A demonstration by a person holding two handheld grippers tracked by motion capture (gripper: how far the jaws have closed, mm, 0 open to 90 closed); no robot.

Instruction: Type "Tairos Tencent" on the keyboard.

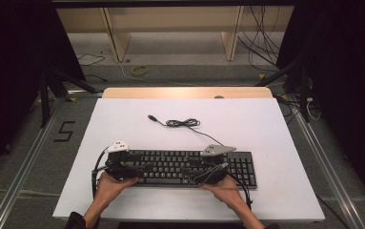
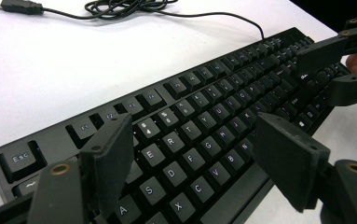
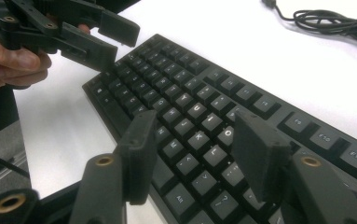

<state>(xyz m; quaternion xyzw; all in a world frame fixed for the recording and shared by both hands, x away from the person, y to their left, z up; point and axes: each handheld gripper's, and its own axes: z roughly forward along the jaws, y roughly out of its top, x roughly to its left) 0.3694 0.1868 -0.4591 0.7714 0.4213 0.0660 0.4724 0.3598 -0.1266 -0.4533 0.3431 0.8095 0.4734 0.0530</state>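
Now both grippers, left (image 2: 192,158) and right (image 3: 197,154), hover jaws apart above the flat black plastic keyboard (image 1: 189,167). Its matte, square keys sit in rows, and nothing is gripped.

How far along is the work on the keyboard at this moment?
Done: the keyboard lies flat on the white table, its cable loose behind it. In hand: the left gripper and right gripper hover open over the keys, gripping nothing. Left: any lifting, moving or cable tidying.

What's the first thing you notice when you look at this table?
A black keyboard lies near the front edge of the white table. Its cable curls in a loose bundle behind it. The left gripper and right gripper hover over the keys, jaws open.
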